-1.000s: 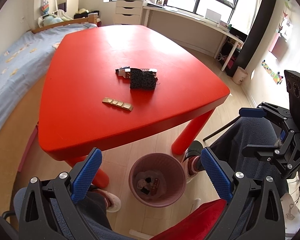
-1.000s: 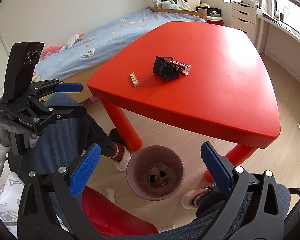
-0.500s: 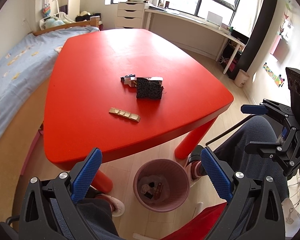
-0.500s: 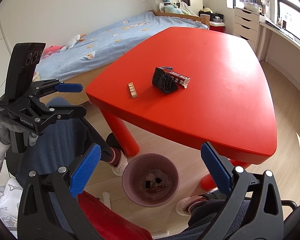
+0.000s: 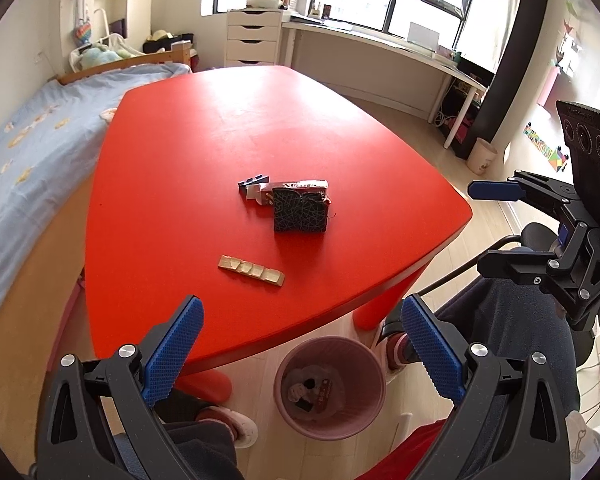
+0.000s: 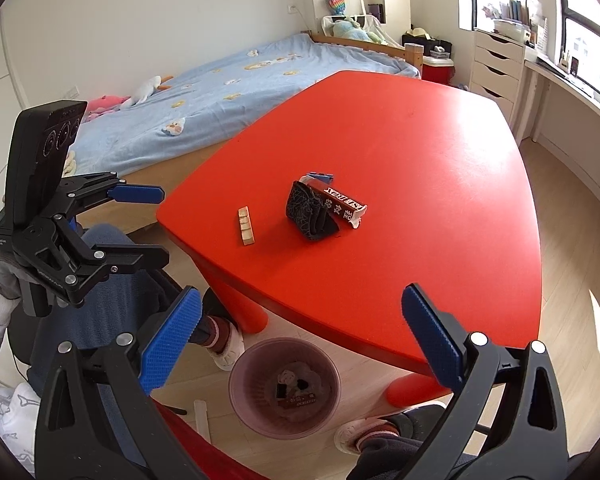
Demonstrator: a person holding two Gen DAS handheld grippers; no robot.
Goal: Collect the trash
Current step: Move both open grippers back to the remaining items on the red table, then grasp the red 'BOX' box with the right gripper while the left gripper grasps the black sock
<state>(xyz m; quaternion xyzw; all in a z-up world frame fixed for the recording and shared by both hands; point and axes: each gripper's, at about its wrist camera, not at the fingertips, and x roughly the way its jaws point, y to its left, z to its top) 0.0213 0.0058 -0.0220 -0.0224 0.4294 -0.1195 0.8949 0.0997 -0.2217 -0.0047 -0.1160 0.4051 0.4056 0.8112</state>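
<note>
On the red table [image 5: 228,128] [image 6: 420,152] lie a gold strip wrapper [image 5: 251,273] [image 6: 246,231], a black patterned pouch [image 5: 299,213] [image 6: 310,216], a dark box with white lettering [image 5: 296,187] [image 6: 342,204] and a small blue piece [image 5: 253,181] [image 6: 320,176]. A pink waste bin [image 5: 330,390] [image 6: 285,388] with some trash in it stands on the floor below the table's near edge. My left gripper [image 5: 300,344] [image 6: 138,220] is open and empty, above the near edge. My right gripper [image 6: 300,340] [image 5: 496,224] is also open and empty, off to the table's side.
A bed with a blue cover [image 5: 24,148] [image 6: 220,92] runs along one side of the table. A white drawer unit [image 5: 253,38] and a long desk [image 5: 380,46] stand under the windows. The person's legs and feet [image 6: 224,344] are by the bin and table legs.
Both grippers have risen and moved towards the table, so the trash items look nearer and the bin sits lower in view. Both stay open and empty.
</note>
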